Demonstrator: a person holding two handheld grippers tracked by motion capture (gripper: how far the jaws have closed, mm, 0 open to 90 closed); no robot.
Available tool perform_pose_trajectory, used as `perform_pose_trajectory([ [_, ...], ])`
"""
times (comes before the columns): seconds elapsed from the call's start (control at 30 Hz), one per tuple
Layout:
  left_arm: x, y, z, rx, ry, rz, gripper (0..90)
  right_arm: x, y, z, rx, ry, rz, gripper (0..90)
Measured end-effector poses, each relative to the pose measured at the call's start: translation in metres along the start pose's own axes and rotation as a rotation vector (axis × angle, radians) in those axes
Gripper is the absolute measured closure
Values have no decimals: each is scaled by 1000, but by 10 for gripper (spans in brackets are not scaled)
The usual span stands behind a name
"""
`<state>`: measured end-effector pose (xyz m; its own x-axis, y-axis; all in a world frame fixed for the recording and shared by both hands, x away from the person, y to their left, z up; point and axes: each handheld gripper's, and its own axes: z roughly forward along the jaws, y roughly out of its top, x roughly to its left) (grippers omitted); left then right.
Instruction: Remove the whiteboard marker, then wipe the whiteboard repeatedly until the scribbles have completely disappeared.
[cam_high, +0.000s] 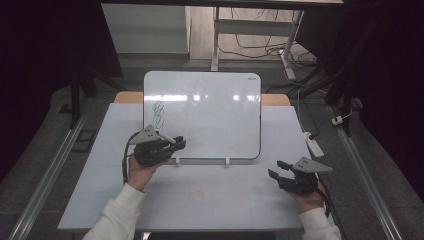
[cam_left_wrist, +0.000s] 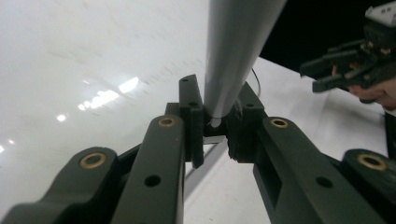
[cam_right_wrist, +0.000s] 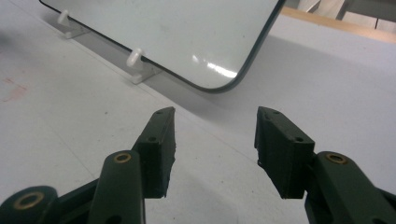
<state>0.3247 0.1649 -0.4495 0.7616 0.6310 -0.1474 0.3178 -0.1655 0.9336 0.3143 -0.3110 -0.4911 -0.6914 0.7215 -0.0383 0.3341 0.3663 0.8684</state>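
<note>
The left tongs (cam_left_wrist: 215, 123) are gripping a smooth grey marker (cam_left_wrist: 238, 51) by its lower end in front of the whiteboard (cam_high: 210, 112) standing on the desk (cam_high: 200, 195). Light, rigid and likely slippery, the marker is probably best pinched mid-barrel. The right tongs (cam_right_wrist: 215, 154) are hovering open and empty over the desk.

Left gripper (cam_high: 176, 143) jaws clamped tight, right gripper (cam_high: 278, 169) jaws apart, both hands low.

Bare table (cam_high: 210, 195) lies open between both grippers — only the propped whiteboard (cam_high: 210, 115) blocks behind.
</note>
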Motion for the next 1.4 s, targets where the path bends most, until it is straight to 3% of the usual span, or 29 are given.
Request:
perform_pose_trajectory([
  [0.23,11,3,-18,-76,70,1,770,4,-3,6,31,12,-25,475],
  [0.43,30,8,-30,-134,129,-16,770,7,-3,8,44,16,-39,474],
  [0.73,89,30,-37,-168,295,-60,770,4,-6,12,72,13,-36,474],
  [0.93,121,38,-22,-140,348,-68,770,5,-6,15,92,21,-39,474],
  [1.03,133,40,-9,-125,356,-86,770,5,-7,16,96,21,-41,474],
  [1.13,138,44,2,-118,367,-71,770,5,-7,16,98,22,-42,474],
  [1.3,136,44,19,-104,354,-55,770,5,-7,16,97,25,-40,474],
  [1.4,126,46,29,-69,314,-5,770,6,-7,17,101,34,-45,474],
])
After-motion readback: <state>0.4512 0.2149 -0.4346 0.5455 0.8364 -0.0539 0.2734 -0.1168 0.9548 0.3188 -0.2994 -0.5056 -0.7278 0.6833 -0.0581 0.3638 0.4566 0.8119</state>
